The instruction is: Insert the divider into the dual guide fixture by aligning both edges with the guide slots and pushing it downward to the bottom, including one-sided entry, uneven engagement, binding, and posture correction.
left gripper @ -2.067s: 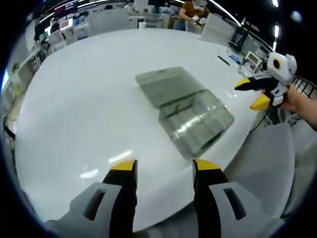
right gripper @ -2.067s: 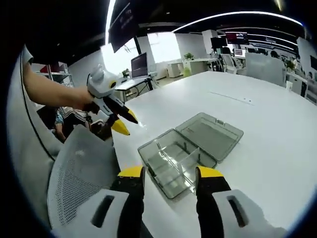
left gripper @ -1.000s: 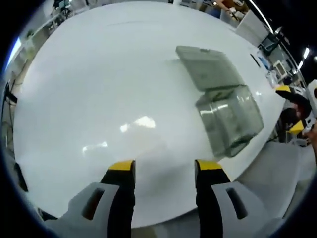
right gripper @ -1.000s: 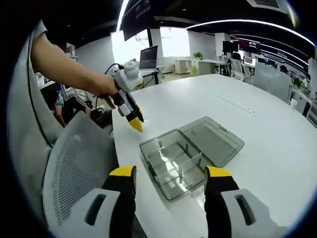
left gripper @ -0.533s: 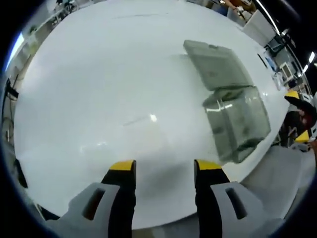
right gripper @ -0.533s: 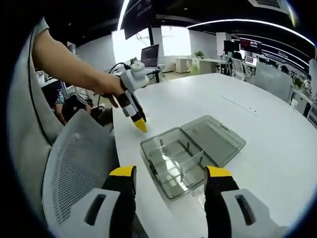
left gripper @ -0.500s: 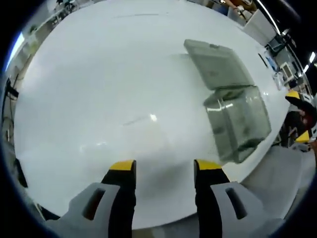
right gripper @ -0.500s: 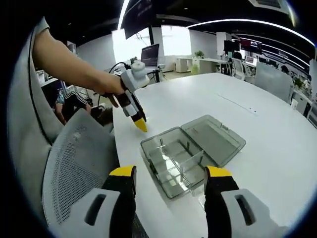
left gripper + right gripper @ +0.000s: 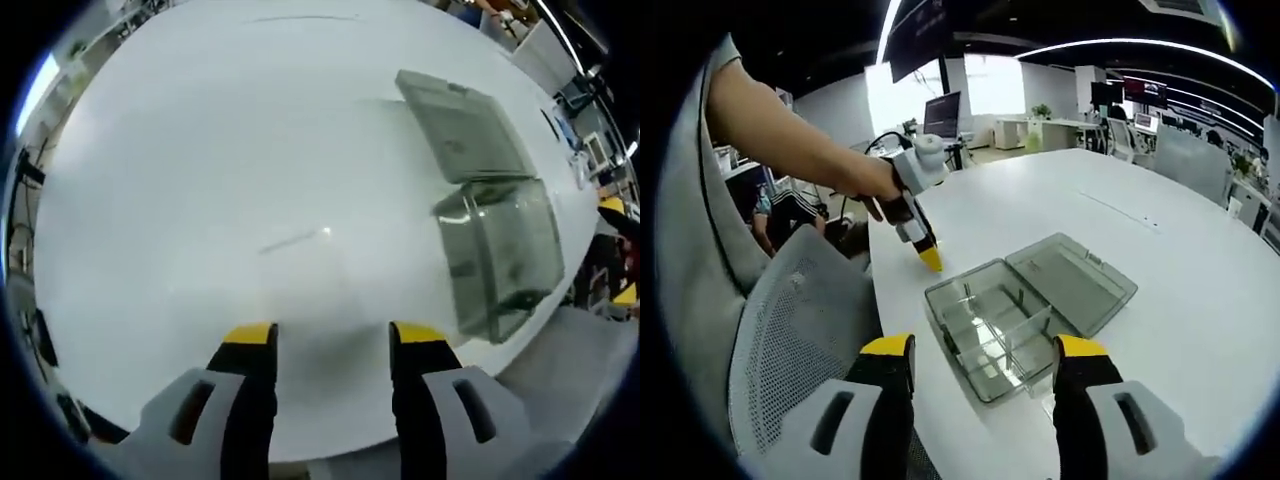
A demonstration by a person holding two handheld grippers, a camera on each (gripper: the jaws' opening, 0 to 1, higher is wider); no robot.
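Spread apart with nothing between them: left gripper (image 9: pixel 322 345) held over bare white tabletop (image 9: pixel 220 150), its yellow-tipped fingers (image 9: pixel 250 335) above a faint streak of glare. Likewise parted and empty — right gripper (image 9: pixel 980 352), hovering at the near edge of the table just short of the smoky clear plastic box (image 9: pixel 990 330).

Box lying open near the table's edge, hinged lid (image 9: pixel 1072 280) folded flat on the tabletop beyond the tray. Inside the tray, upright clear partitions; one taller clear divider (image 9: pixel 1025 325) standing across the compartments, whether seated fully in its slots cannot be told. Same box seen from the left gripper view at far right (image 9: pixel 500 255), lid (image 9: pixel 462 140) beyond it, well apart from the left jaws.

From the right gripper view: left gripper (image 9: pixel 930 260) pointing down at the tabletop just beside the box's near-left corner, held by a bare hand (image 9: pixel 875 185) and forearm. Grey mesh chair back (image 9: pixel 800 350) pressed close to the table edge on the left, between the person and the box.

Broad open white surface to the right of and beyond the box — no clutter near it. Farther off: desks, monitors (image 9: pixel 940 115), ceiling light strips.
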